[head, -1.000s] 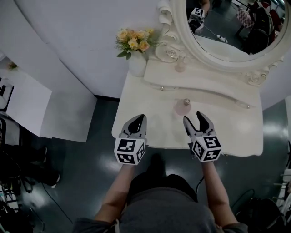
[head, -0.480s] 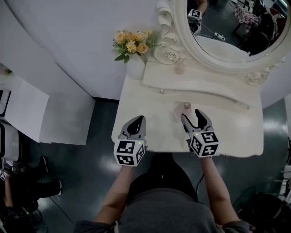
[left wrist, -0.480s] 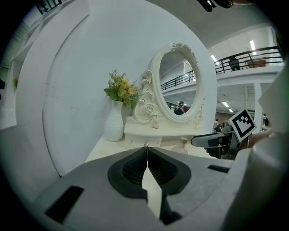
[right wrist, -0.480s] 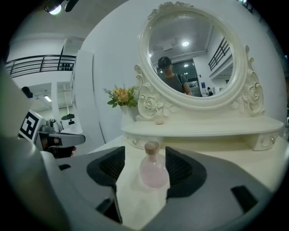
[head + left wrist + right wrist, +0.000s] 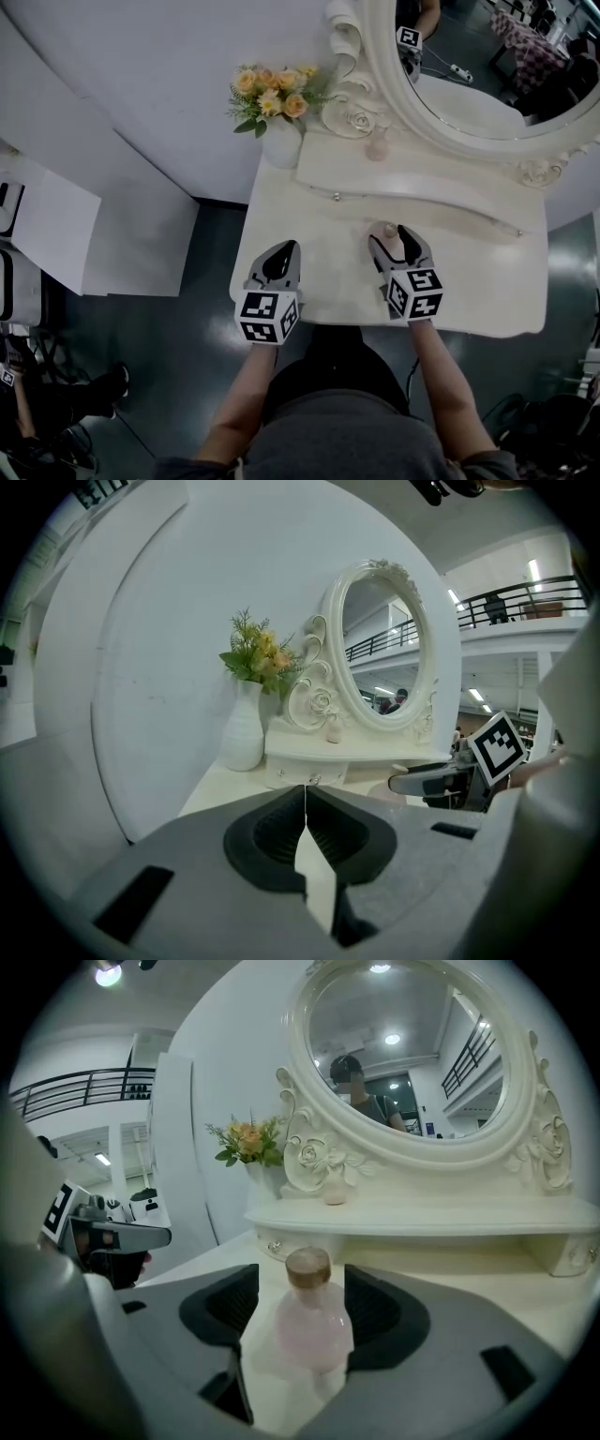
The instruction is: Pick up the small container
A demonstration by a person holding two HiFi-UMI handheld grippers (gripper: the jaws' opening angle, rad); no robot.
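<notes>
Desk (image 5: 323, 234) bare at centre frame, between left gripper (image 5: 279, 251) and right gripper (image 5: 394, 240). Obstacles: vase (image 5: 281, 142) upper left; shelf (image 5: 441, 184) and mirror (image 5: 469, 75) across the top; bottle (image 5: 312, 1321) between the right gripper's parted jaws.

Bedroom-style mock-up inside large hall. Evidence: white dressing table (image 5: 281, 220), ornate oval mirror (image 5: 469, 84), flower vase (image 5: 280, 142) far left, curved white partition (image 5: 141, 84); railed balcony (image 5: 525, 597), dark glossy floor (image 5: 187, 337).
</notes>
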